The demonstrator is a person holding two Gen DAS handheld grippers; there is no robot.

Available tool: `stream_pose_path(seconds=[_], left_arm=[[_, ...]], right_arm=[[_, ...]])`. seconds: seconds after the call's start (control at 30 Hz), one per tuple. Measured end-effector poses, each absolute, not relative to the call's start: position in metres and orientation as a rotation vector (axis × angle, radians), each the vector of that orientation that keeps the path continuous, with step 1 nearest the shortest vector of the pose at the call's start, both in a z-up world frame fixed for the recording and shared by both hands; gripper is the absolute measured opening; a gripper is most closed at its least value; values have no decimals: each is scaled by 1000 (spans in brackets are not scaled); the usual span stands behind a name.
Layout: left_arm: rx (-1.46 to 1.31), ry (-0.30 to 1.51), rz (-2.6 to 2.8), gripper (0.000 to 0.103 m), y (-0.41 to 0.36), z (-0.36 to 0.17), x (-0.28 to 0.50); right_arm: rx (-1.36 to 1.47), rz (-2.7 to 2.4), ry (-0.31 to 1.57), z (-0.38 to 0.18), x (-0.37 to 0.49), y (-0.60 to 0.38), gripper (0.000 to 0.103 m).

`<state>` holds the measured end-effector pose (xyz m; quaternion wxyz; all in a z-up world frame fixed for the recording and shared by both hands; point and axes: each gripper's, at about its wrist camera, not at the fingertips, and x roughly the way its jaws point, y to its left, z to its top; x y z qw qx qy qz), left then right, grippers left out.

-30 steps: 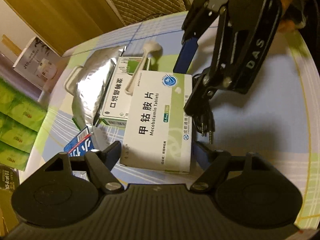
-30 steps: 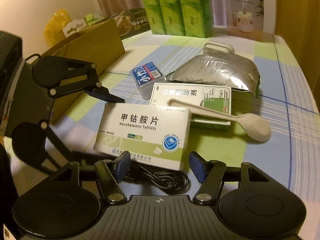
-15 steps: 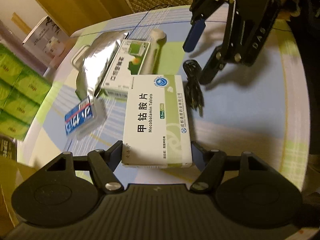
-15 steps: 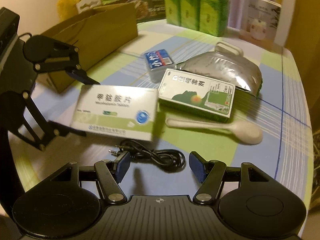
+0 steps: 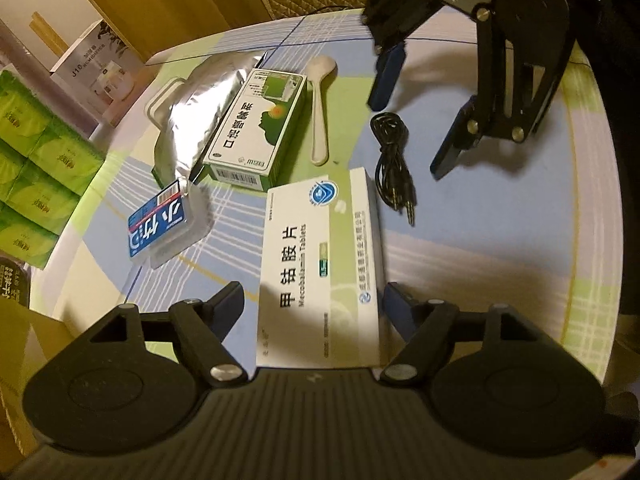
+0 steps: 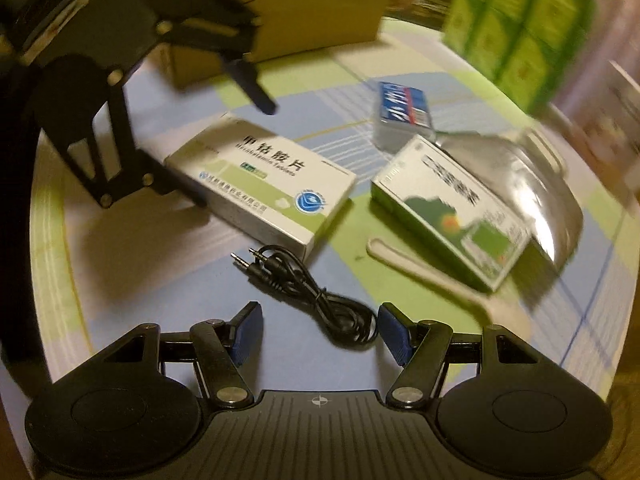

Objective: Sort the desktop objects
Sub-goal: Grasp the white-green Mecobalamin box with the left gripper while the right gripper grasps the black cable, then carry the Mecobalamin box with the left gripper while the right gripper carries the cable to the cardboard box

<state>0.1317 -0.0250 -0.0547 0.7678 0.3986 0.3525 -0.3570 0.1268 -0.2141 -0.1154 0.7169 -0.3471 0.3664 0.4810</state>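
Note:
The white Mecobalamin tablet box (image 5: 320, 264) lies flat on the checked tablecloth between the fingers of my left gripper (image 5: 314, 304). The jaws are opening, and a gap shows between the left finger (image 5: 228, 300) and the box's side. From the right wrist view the same box (image 6: 260, 184) rests on the cloth, one left finger hanging clear above it. My right gripper (image 6: 320, 332) stands open just over a coiled black audio cable (image 6: 316, 292), which lies loose on the table. The cable (image 5: 392, 160) lies beside the box, below the right gripper (image 5: 418, 116).
A green-and-white medicine box (image 5: 256, 128) leans on a silver foil pouch (image 5: 188, 120), with a pale spoon (image 5: 320, 104) beside it and a small blue-labelled case (image 5: 158, 220) nearer. A cardboard box (image 6: 300, 12) and stacked green packs (image 6: 520, 20) stand at the table's far side.
The tablet box came off the green box and now lies on the cloth, with the left jaws wider around it. The right gripper has rolled and sits over the cable.

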Motion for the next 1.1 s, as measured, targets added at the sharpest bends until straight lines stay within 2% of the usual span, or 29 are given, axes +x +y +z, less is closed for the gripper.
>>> stream_pose_path(seconds=[0.23, 0.3, 0.47, 0.57, 0.73, 1.1], left_arm=[[860, 780, -796, 74, -29, -59, 137], [849, 785, -797, 74, -29, -59, 139], [824, 799, -792, 73, -29, -59, 139], [800, 820, -791, 72, -29, -58, 136], [780, 846, -778, 70, -28, -55, 122], [734, 861, -753, 72, -32, -54, 126]], right_arm=[[-800, 1146, 844, -121, 145, -198, 62], [-775, 1148, 885, -120, 149, -198, 56], [-678, 1142, 969, -116, 146, -202, 21], [-617, 1103, 1007, -114, 137, -206, 11], [-533, 1077, 1047, -109, 116, -219, 11], [-585, 1015, 954, -109, 89, -227, 15]])
